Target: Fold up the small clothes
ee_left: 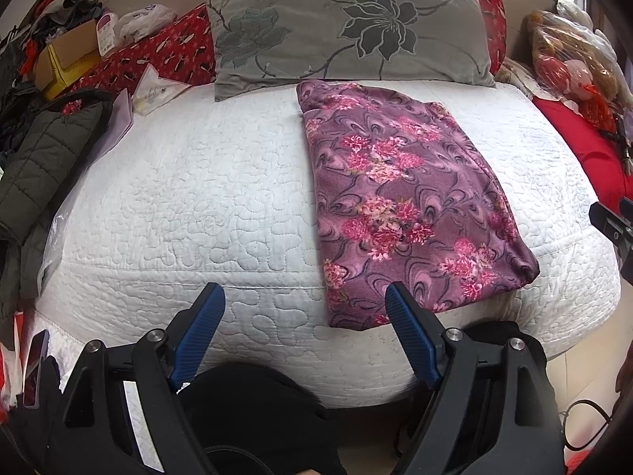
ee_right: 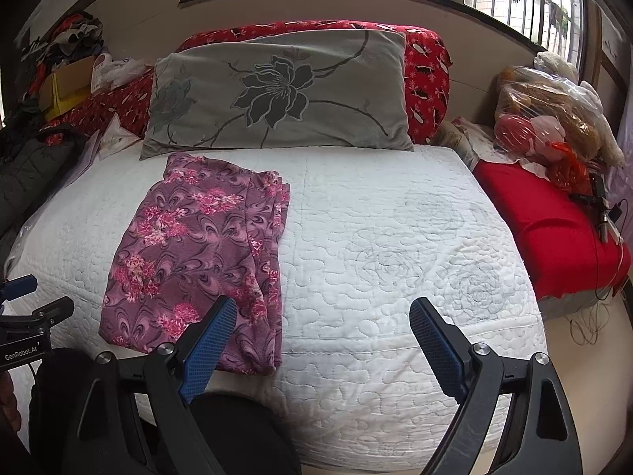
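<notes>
A purple garment with pink flowers (ee_left: pixel 407 198) (ee_right: pixel 198 253) lies folded lengthwise on the white quilted bed (ee_left: pixel 190 198) (ee_right: pixel 376 237), running from the pillow to the near edge. My left gripper (ee_left: pixel 302 301) hovers open above the bed's near edge, just left of the garment's near end, its right pad in front of the hem. Over the near edge to the right of the garment, my right gripper (ee_right: pixel 322 316) is open too, its left pad overlapping the garment's near right corner in the picture. Neither holds anything.
A grey flowered pillow (ee_left: pixel 348 27) (ee_right: pixel 277 91) leans on a red bolster at the head. A dark padded jacket (ee_left: pixel 43 158) and cluttered boxes line the left side. A red cushion (ee_right: pixel 554 229), bagged soft toys (ee_right: pixel 554 118) and cables sit at the right. My dark-clothed knees are below the grippers.
</notes>
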`<state>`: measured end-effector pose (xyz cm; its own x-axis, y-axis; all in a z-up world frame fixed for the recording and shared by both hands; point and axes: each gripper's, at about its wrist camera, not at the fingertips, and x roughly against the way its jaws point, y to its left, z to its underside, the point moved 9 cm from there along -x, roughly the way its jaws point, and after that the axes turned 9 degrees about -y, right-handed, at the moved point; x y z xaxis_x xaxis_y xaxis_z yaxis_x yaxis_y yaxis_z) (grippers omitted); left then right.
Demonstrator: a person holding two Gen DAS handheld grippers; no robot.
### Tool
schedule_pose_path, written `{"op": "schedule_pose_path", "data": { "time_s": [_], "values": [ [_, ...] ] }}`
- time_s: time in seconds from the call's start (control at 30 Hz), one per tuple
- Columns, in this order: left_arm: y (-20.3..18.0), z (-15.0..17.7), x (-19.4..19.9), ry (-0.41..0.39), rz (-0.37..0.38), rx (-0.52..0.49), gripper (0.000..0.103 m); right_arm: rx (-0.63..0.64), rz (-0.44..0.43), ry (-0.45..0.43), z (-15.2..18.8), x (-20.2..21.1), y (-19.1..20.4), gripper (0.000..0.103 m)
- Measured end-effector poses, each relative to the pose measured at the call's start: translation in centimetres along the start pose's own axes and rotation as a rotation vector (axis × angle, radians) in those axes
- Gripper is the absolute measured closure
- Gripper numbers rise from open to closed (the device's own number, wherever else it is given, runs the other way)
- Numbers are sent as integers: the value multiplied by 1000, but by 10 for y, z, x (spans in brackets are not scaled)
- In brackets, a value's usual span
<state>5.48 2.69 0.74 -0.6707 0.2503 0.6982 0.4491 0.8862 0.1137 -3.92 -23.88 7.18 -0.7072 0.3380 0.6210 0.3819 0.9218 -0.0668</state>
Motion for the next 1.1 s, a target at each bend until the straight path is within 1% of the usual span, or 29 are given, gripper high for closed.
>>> {"op": "schedule_pose_path", "data": {
  "time_s": [0.27,0.43,0.6,0.83,0.93,1.1],
  "values": [
    [-9,-7,7,-13,27,-6,19,-13,1,5,1,0,-4,13],
    [-16,-8,8,-6,50,-12,19,-26,4,7,2,1,-7,13],
    [-21,-9,11,-14,54,-25,19,-39,6,14,4,1,-10,13],
    [-29,-10,11,-2,64,-26,19,-44,1,17,5,0,-10,13],
    [-37,-12,12,-3,83,-28,19,-44,0,16,5,0,-9,13],
    [-59,-17,18,-17,111,-62,19,-48,2,19,5,0,-10,13]
  ]
}}
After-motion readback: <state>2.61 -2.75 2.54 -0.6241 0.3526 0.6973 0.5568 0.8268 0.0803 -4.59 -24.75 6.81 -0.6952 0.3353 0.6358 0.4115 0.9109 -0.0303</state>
